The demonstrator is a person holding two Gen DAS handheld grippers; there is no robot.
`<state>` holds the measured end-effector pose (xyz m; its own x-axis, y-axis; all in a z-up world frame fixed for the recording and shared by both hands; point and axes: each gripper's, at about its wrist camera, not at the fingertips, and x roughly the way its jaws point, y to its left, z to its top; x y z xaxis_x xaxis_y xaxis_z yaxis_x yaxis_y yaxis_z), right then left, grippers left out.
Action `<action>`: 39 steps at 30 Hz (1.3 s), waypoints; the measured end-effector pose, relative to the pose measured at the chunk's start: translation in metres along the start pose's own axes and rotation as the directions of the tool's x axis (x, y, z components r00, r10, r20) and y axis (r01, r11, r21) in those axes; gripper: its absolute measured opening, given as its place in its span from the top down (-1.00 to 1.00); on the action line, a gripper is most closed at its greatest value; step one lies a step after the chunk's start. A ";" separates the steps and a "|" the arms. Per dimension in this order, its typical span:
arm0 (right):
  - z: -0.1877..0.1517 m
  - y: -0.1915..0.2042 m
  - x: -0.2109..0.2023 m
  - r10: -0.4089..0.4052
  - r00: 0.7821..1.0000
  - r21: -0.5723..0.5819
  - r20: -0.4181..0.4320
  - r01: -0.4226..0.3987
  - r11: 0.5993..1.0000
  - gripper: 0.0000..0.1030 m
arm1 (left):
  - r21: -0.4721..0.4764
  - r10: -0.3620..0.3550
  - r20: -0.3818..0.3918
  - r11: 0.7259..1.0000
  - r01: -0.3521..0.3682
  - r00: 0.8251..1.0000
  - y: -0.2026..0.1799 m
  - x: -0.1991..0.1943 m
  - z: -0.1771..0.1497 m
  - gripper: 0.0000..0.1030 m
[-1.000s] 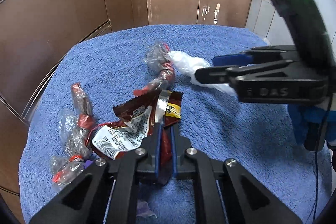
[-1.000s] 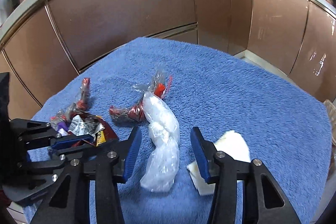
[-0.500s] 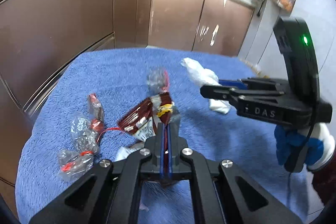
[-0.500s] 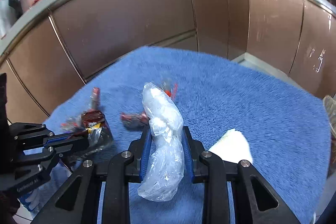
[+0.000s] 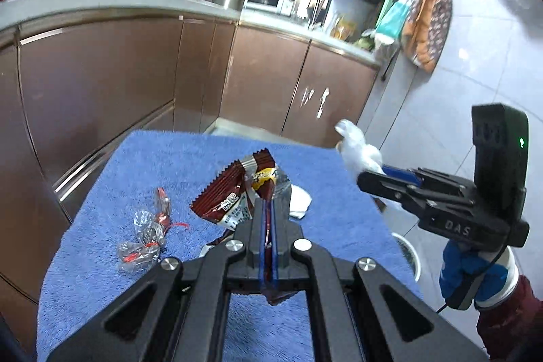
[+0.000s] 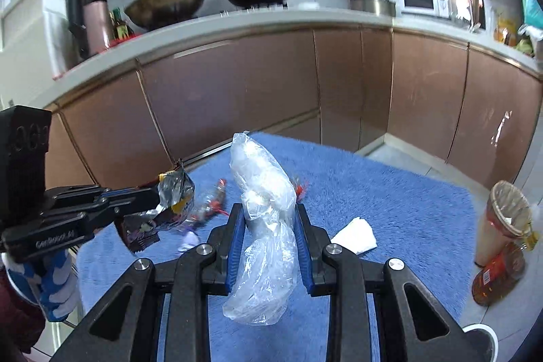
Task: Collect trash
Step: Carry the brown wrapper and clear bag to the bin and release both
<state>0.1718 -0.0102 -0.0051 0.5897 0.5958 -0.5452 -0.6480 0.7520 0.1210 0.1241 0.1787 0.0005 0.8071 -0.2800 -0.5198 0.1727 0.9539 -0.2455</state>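
My left gripper (image 5: 267, 209) is shut on a dark red snack wrapper (image 5: 234, 192) and holds it above the blue towel (image 5: 203, 155). The wrapper also shows in the right wrist view (image 6: 169, 199). My right gripper (image 6: 268, 216) is shut on a clear crumpled plastic bag (image 6: 264, 192) and holds it lifted above the towel; the bag also shows in the left wrist view (image 5: 356, 151). Several clear candy wrappers with red twists (image 5: 146, 236) and a white tissue (image 6: 354, 234) lie on the towel.
Brown kitchen cabinets (image 6: 237, 97) stand close behind the towel-covered table. On the floor to the right stand a lined bin (image 6: 505, 223), an oil bottle (image 6: 499, 273) and a white bowl (image 5: 409, 253). A small purple scrap (image 6: 188, 240) lies on the towel.
My right gripper shut on the plastic bag and lifted it. My left gripper lifted the snack wrapper off the towel. Both views rose and tilted up towards the counter.
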 end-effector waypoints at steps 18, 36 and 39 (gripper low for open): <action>-0.012 0.017 -0.160 -0.101 0.970 0.031 0.222 0.097 0.995 0.48 | 0.066 0.016 0.168 0.997 -0.027 0.986 -0.058 -0.111 0.007 0.96; -0.078 -0.081 -0.227 -0.392 0.892 0.283 0.225 0.325 0.902 0.48 | 0.113 -0.103 0.039 0.989 0.098 0.994 -0.130 -0.025 0.010 0.96; -0.098 -0.110 -0.222 -0.434 0.884 0.348 0.172 0.357 0.867 0.48 | 0.139 -0.139 -0.029 0.980 0.142 0.990 -0.158 0.014 0.007 0.96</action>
<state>0.0656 -0.2528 0.0213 0.8857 0.2494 -0.3915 -0.1832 0.9628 0.1987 0.1118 0.0247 0.0381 0.7584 -0.4131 -0.5042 0.3626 0.9102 -0.2004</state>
